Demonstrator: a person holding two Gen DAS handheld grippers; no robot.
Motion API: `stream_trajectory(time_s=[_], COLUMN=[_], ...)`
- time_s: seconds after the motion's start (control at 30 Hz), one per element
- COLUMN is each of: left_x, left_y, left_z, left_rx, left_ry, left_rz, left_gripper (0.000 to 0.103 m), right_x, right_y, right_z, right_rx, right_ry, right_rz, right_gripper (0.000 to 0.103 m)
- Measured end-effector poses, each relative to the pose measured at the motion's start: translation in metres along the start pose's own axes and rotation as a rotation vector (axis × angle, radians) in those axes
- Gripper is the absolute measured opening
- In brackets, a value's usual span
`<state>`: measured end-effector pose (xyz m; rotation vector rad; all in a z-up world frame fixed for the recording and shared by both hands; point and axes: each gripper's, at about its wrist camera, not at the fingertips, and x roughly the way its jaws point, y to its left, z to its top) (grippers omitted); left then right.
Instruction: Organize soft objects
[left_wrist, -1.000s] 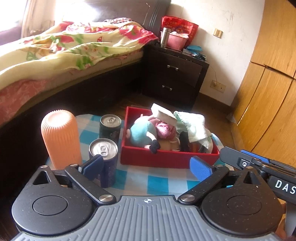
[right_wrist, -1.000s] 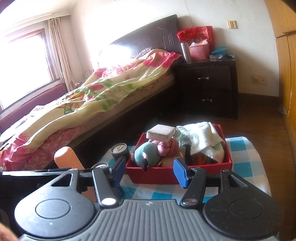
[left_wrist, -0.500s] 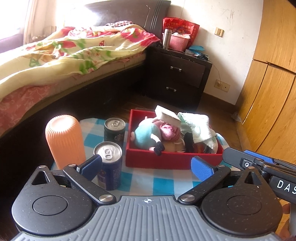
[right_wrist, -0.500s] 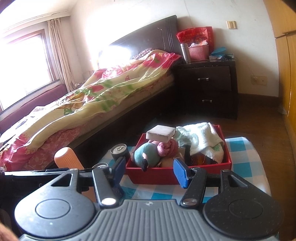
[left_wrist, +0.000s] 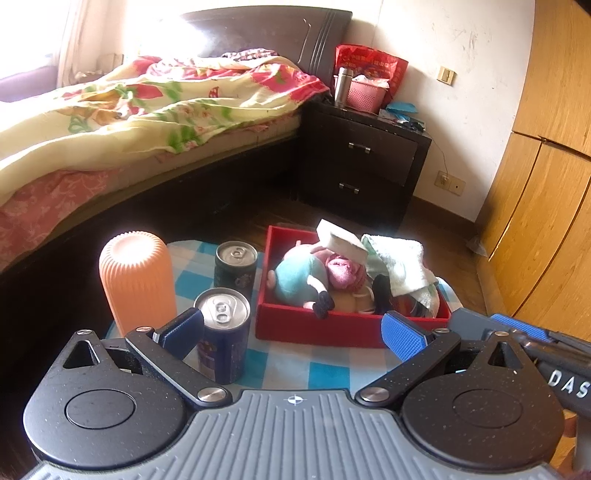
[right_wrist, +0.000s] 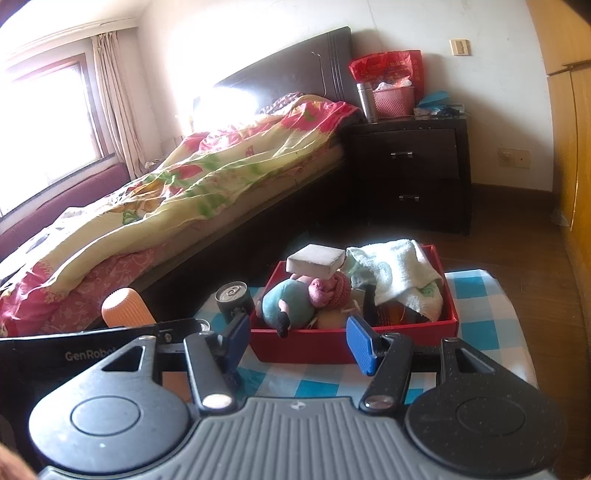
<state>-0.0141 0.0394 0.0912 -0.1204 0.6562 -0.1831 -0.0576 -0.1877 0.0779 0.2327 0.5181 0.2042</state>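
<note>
Left wrist view: The left gripper (left_wrist: 293, 334) has its blue-padded fingers spread wide apart with nothing between them. It hovers above the near edge of a small table covered by a blue-and-white checked cloth (left_wrist: 325, 369). A red box (left_wrist: 314, 326) stands on the cloth ahead of the gripper. Inside the box lie a plush toy (left_wrist: 306, 277) with a teal body and pink head, a white sponge block (left_wrist: 341, 240) resting on top of the toy, and a pale green towel (left_wrist: 399, 266) draped over the right part of the box. To the left of the box stand a dark blue can (left_wrist: 221, 332), a dark green can (left_wrist: 235, 266) behind it, and an orange ribbed cup (left_wrist: 136, 280), upside down. Part of the right gripper (left_wrist: 517, 332) shows at the right edge.

Right wrist view: The right gripper (right_wrist: 297, 343) also has its fingers parted, holding nothing. It is positioned short of the red box (right_wrist: 351, 343), which sits on the checked cloth (right_wrist: 480, 306). The sponge block (right_wrist: 316, 262) lies on the plush toy (right_wrist: 295, 302); the towel (right_wrist: 399, 273) fills the right side. The dark green can (right_wrist: 234, 301) stands just left of the box, the orange cup (right_wrist: 125, 308) farther left.
</note>
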Motion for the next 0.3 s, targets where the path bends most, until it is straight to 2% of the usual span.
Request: stream_trajectory(time_s=[0.3], left_x=[0.0002], left_y=[0.0028], left_z=[0.0013], left_rx=[-0.008], left_ry=[-0.010], left_rz=[0.007], left_gripper=[0.098], right_x=[-0.0014], right_y=[-0.0022], right_z=[0.0011], right_rx=[0.010], right_ry=[-0.006], right_rz=[-0.004], right_gripper=[0.036])
